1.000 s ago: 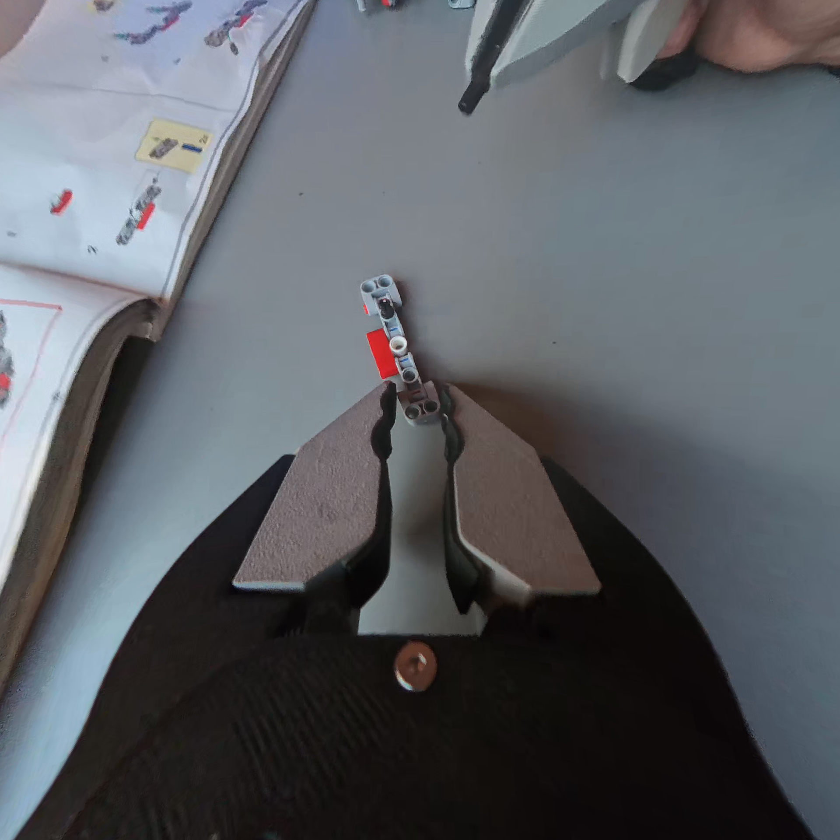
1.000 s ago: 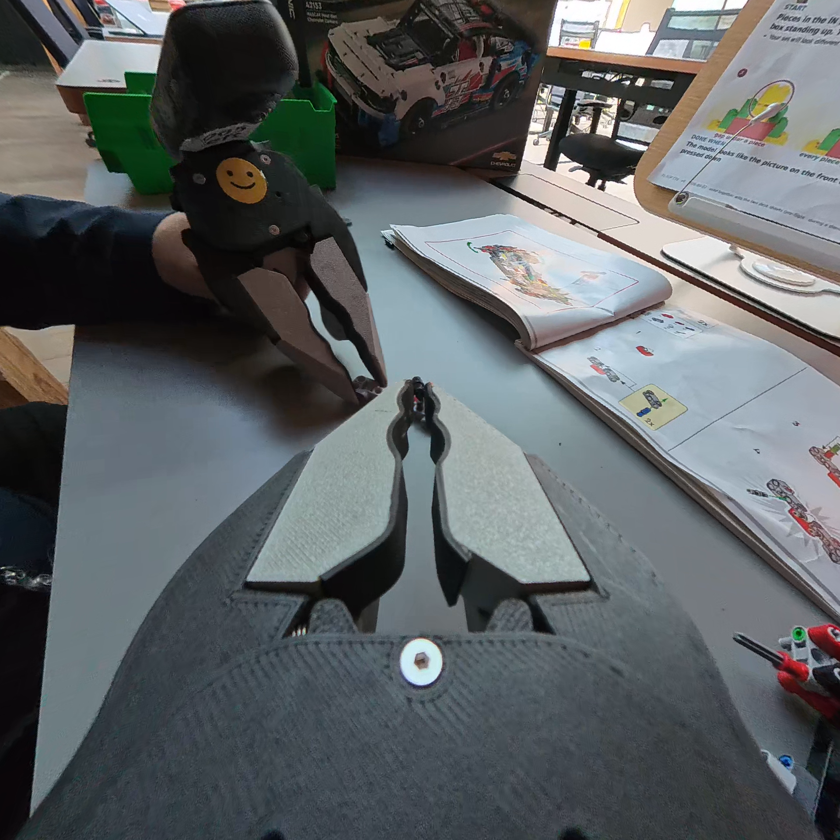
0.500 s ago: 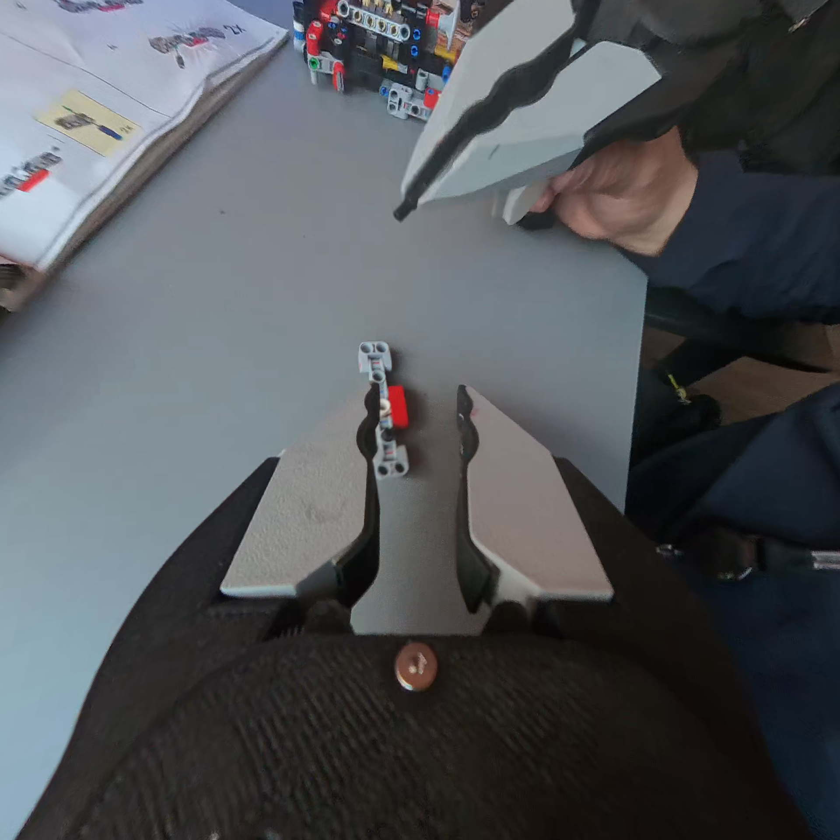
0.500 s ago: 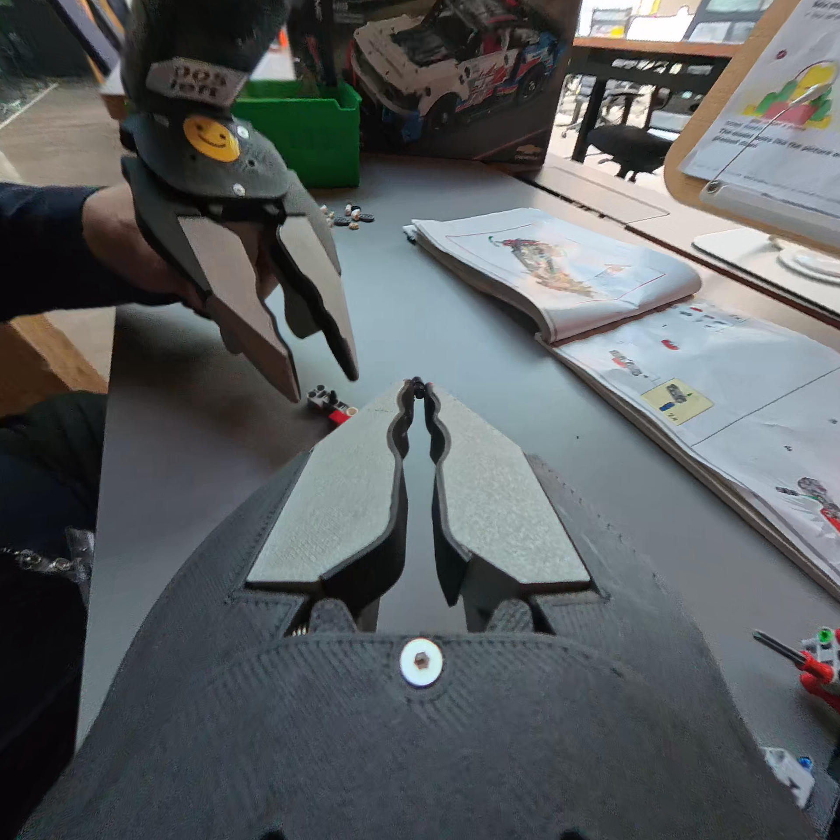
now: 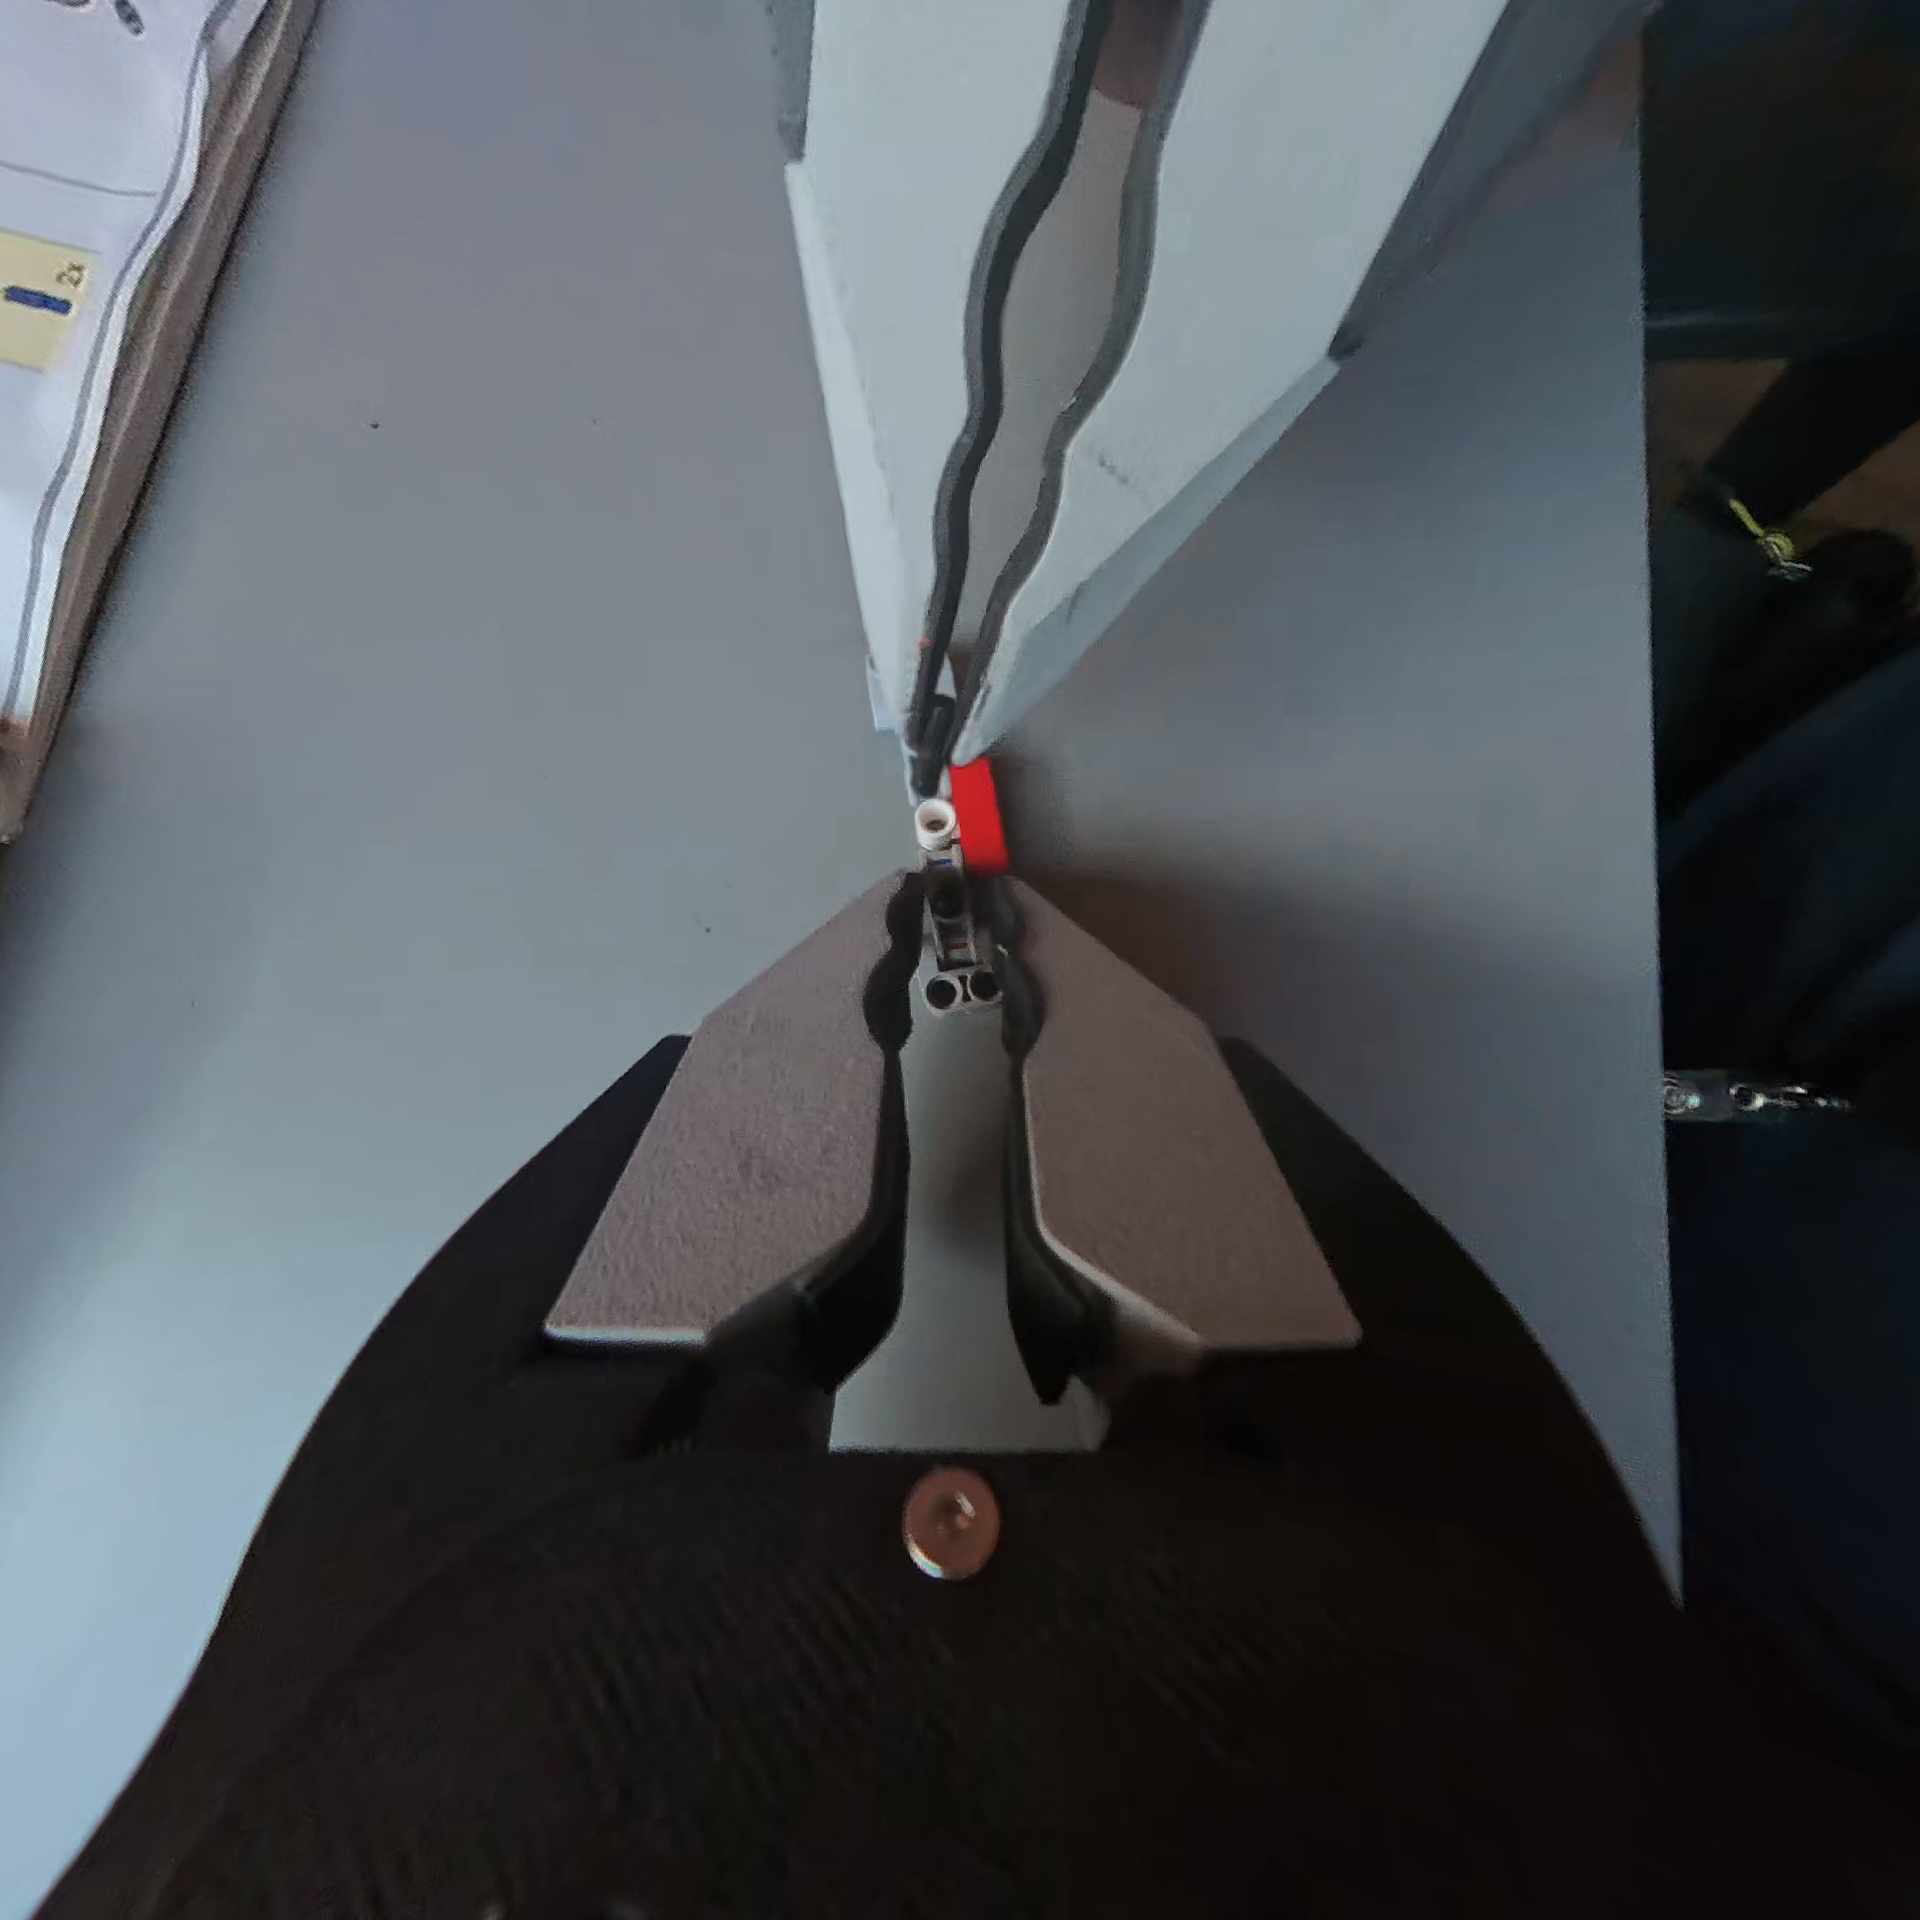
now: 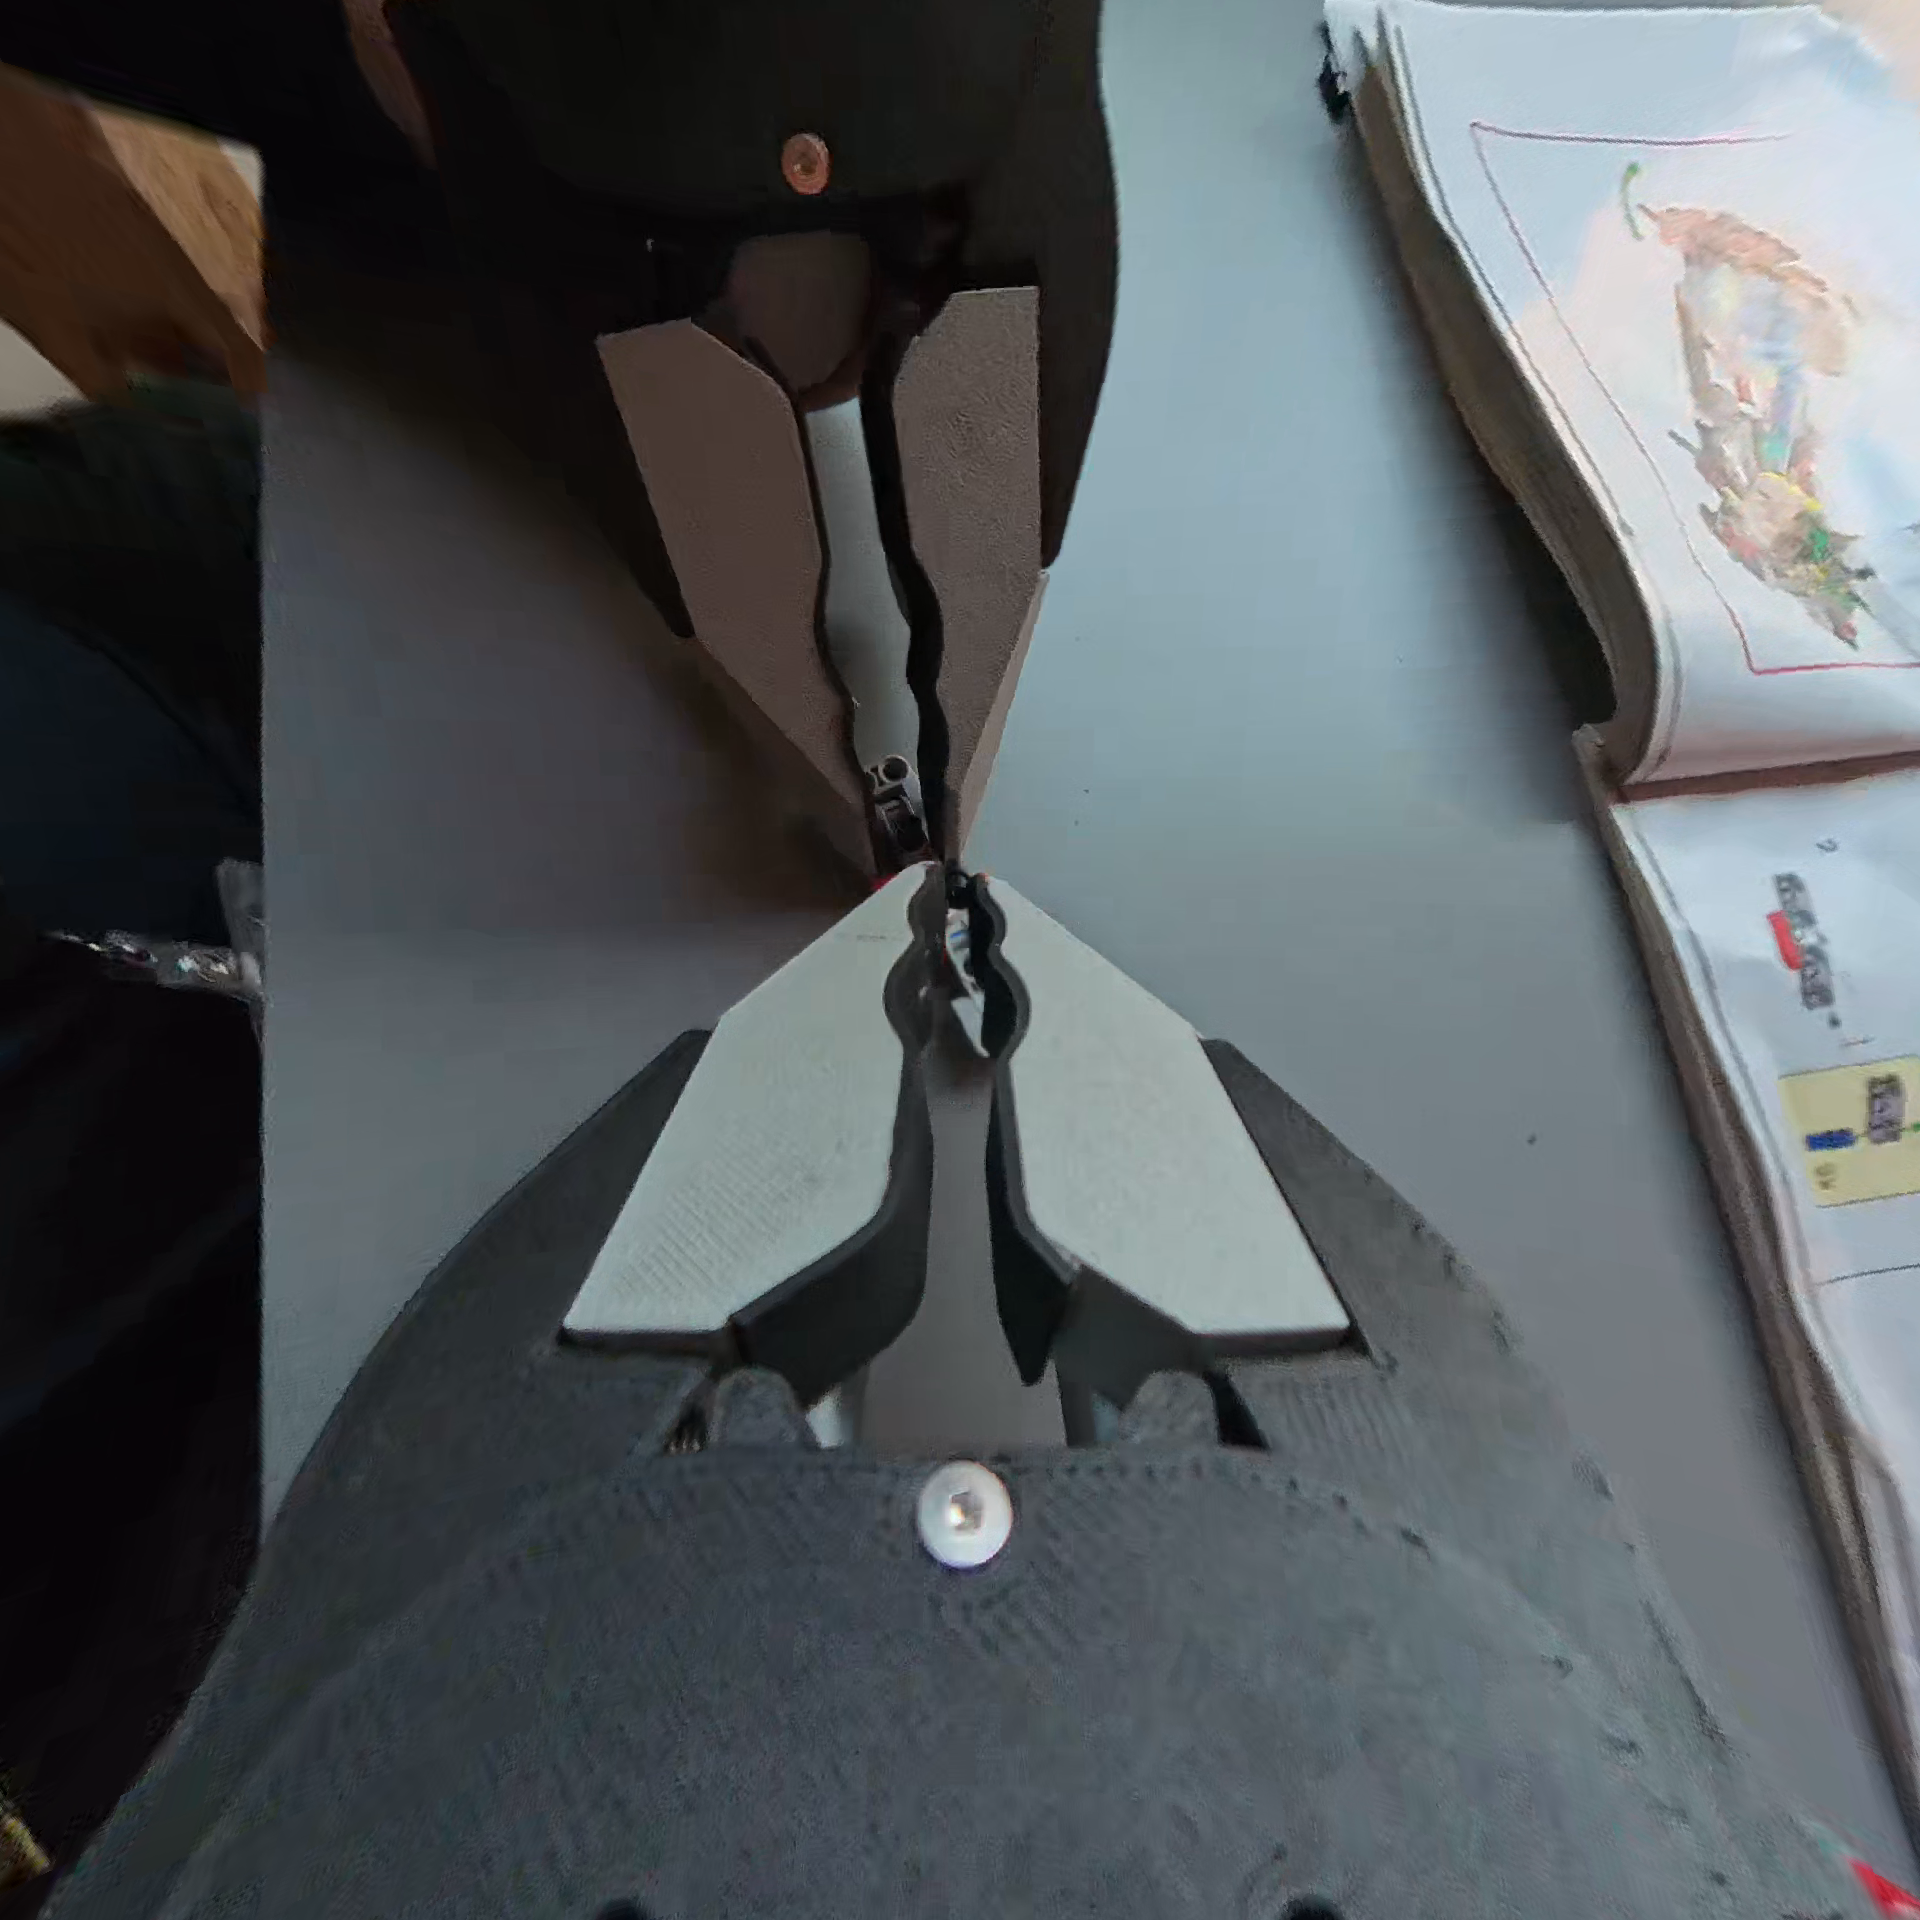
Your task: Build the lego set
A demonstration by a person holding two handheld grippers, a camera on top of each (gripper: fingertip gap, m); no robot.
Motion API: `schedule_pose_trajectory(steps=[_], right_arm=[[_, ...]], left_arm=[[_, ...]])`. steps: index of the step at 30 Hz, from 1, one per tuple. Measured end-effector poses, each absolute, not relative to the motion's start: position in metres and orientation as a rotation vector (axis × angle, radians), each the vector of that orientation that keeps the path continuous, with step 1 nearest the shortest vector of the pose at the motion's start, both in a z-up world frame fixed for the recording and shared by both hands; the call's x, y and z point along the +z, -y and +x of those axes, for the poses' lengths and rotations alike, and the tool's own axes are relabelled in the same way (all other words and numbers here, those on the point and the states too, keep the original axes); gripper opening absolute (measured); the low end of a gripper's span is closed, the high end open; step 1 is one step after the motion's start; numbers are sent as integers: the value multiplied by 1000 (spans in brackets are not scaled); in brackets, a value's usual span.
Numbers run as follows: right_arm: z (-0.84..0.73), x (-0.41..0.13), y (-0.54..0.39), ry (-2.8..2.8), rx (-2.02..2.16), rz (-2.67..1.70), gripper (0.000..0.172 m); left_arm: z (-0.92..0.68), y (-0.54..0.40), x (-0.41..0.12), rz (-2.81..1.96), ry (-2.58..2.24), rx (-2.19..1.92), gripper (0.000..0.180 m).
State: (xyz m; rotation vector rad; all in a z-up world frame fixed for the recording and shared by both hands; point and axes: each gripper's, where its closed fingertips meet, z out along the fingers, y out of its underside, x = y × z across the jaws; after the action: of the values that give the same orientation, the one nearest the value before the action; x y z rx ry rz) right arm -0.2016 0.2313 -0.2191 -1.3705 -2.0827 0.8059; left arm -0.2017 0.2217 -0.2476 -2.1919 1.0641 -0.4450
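Left gripper [image 5: 951,914] fingers clamp grey beam assembly [image 5: 961,951]; right gripper [image 6: 951,894] fingers pinch black pin [image 5: 928,743]. Align pin squarely with the hole.

Right tongs [image 6: 954,894] tip-to-tip with left tongs [image 6: 902,821] over grey table [image 6: 1247,727].

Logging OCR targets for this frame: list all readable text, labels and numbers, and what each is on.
Yellow call-out box on the open instruction booklet: a small printed marking, which I won't transcribe.
Other print on the booklet pages: too blurred to read.
Left gripper, right gripper, grey beam assembly: no writing visible.
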Motion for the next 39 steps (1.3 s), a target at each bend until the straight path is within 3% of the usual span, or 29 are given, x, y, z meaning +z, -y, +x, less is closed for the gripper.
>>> schedule_pose_trajectory(steps=[24,39], right_arm=[[-204,-237,-238,2588,109,-896,1],[-207,-240,-238,2665,91,-714,2]], left_arm=[[-206,-230,-247,-2069,-1219,-563,10],[-206,-232,-247,-2077,-1208,-570,10]])
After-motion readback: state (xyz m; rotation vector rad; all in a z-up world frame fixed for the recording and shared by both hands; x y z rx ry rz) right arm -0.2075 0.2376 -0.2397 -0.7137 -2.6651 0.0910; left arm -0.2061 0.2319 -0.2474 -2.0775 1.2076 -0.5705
